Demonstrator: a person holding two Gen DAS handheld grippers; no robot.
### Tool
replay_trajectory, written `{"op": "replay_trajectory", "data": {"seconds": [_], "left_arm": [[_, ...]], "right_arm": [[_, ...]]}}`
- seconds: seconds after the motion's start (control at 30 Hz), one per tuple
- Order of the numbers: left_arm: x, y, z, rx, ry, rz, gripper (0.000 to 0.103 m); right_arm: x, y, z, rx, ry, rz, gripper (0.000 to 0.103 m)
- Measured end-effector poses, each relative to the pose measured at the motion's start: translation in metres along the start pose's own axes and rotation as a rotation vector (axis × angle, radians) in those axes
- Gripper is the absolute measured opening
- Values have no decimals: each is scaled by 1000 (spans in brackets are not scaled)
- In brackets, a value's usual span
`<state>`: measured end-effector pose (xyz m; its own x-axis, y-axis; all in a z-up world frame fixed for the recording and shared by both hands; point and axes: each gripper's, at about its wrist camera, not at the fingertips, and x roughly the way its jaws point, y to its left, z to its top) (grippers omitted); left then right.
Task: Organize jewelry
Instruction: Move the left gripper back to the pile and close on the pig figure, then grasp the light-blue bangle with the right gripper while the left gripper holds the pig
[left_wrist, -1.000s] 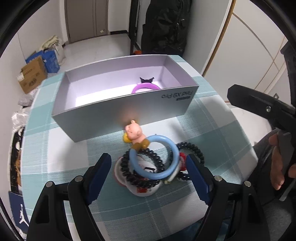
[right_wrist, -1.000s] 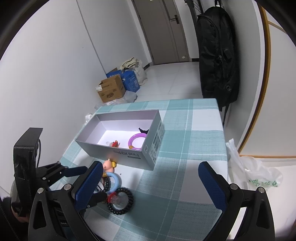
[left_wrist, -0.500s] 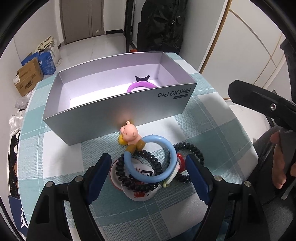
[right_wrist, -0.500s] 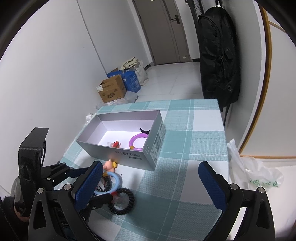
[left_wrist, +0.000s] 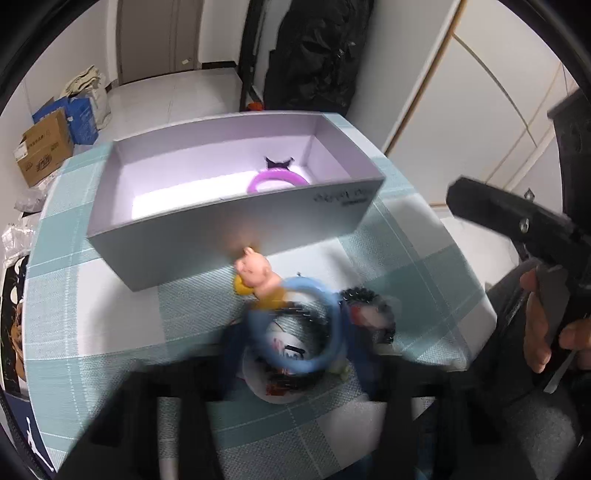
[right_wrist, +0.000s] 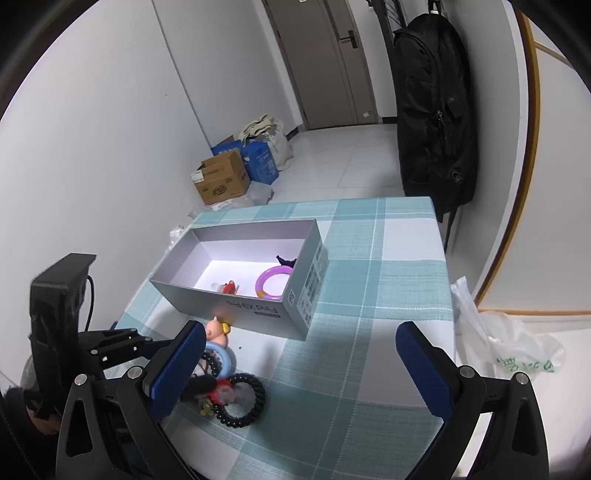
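- On the floor at far left, a brown cardboard carton sits beside a blue box against the white wall.
- The left hand-held gripper has just been closing; its blurred blue pads now pinch the pile of hair ties, with the blue ring between them.
- The blue ring is tilted up, and its pink pig charm points toward the grey box's near wall.
- A black coil tie lies flat just right of the ring, touching the pile.
- The open grey box runs lengthwise across the worktop, a teal checked cloth; a purple ring lies at its right end and a red piece nearer the middle.
- The right hand-held gripper hangs over bare cloth, its pads spread wide and holding nothing.
- A black backpack hangs at the far right; a white plastic bag lies on the floor beside the worktop.
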<state>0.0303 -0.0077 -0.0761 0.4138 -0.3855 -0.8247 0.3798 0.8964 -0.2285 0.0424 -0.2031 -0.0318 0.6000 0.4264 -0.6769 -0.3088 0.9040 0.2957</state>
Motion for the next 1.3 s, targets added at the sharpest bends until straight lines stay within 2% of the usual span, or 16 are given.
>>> {"op": "replay_trajectory", "data": {"seconds": [0.07, 0.13, 0.37, 0.47, 0.63, 0.77, 0.9, 0.97, 1.07, 1.2, 1.27, 1.3], "left_arm": [[1, 5, 1, -36, 20, -32, 10], [3, 4, 0, -30, 31, -23, 10], [0, 0, 2, -24, 0, -10, 10], [-4, 6, 3, -50, -19, -12, 6], [-4, 10, 3, -62, -13, -14, 5], [-14, 21, 6, -130, -50, -41, 5], [-26, 38, 7, -224, -83, -84, 5], [-31, 42, 7, -249, -88, -73, 6], [-34, 45, 6, -269, -84, -50, 11], [-36, 44, 2, -274, -74, -37, 12], [-39, 44, -2, -274, -73, -41, 13], [-40, 43, -4, -275, -69, -41, 17]], "right_arm": [[0, 0, 0, 2, 0, 0, 103], [1, -1, 0, 1, 2, 0, 103], [1, 0, -1, 3, 10, 12, 103], [3, 1, -2, 7, 16, 31, 103], [5, 3, -3, 10, 29, 54, 103], [6, 8, -5, 4, 51, 109, 103], [21, 22, -11, -35, 132, 177, 103], [28, 34, -16, -79, 165, 200, 101], [39, 52, -21, -151, 199, 204, 98], [58, 62, -27, -169, 266, 206, 79], [67, 66, -29, -181, 293, 199, 75], [70, 68, -30, -190, 300, 190, 72]]}}
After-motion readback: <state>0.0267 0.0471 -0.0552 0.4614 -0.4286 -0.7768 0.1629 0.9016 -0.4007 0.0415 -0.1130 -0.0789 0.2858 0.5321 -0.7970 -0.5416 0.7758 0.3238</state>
